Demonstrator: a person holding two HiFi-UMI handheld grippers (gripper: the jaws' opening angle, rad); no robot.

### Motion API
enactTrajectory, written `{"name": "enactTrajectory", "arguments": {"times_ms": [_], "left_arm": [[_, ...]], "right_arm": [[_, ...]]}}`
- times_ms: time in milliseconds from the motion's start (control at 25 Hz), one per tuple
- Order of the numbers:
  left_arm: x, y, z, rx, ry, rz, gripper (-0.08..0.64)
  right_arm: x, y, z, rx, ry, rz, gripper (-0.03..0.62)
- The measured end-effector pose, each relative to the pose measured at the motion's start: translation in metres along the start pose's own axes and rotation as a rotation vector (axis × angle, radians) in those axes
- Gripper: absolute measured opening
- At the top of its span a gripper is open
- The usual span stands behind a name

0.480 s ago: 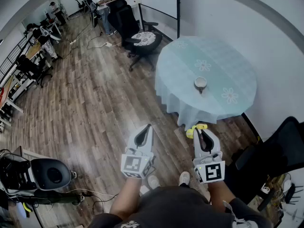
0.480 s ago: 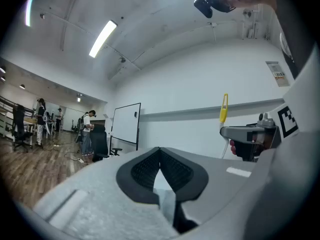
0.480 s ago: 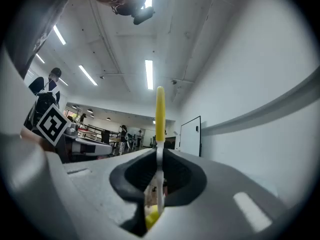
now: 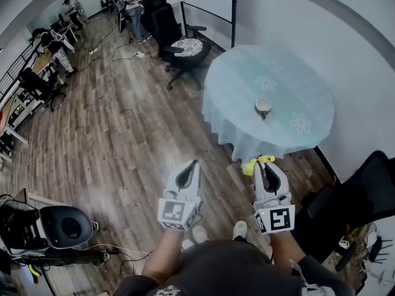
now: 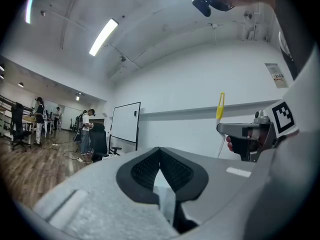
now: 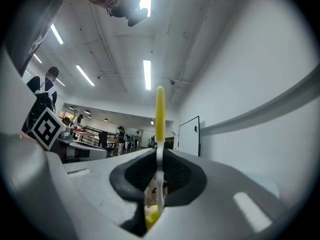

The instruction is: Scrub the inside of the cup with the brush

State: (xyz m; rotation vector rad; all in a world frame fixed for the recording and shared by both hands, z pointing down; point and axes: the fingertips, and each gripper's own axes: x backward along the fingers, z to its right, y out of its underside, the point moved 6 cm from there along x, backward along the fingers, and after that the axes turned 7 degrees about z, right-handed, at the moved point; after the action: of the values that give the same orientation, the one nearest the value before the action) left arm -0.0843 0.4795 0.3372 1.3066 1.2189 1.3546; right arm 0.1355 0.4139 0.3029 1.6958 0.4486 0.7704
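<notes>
Within the right tool (image 6: pixel 159 156), the brush (image 6: pixel 159 119) points straight forward.

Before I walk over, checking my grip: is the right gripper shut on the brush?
Shut. The right gripper has its jaws clamped on the brush, whose yellow end sticks out beyond them.

yellow-white brush (image 4: pixel 258 162), white cup (image 4: pixel 263 106), floral teal tablecloth (image 4: pixel 290 82)

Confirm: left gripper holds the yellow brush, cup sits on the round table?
No. The right gripper holds the yellow brush, jaws shut on it in the right gripper view; the left gripper is empty. The cup sits on the round table.
</notes>
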Motion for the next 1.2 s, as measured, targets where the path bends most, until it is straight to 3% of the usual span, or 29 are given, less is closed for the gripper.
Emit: {"name": "enactTrajectory", "arguments": {"times_ms": [360, 640, 1000, 1200], "left_arm": [[0.009, 0.004, -0.050, -0.055, 0.013, -0.008, -0.003], [0.008, 0.002, -0.076, -0.066, 0.071, 0.000, -0.003], [0.000, 0.006, -0.080, -0.041, 0.094, 0.010, -0.002], [-0.023, 0.009, -0.070, -0.036, 0.098, -0.003, -0.003]], "right_arm": [[-0.024, 0.005, -0.033, -0.051, 0.082, 0.004, 0.038], [-0.035, 0.003, -0.049, -0.029, 0.121, 0.004, 0.038], [-0.043, 0.001, -0.053, -0.008, 0.134, 0.000, 0.038], [-0.051, -0.002, -0.028, -0.016, 0.131, 0.011, 0.038]]}}
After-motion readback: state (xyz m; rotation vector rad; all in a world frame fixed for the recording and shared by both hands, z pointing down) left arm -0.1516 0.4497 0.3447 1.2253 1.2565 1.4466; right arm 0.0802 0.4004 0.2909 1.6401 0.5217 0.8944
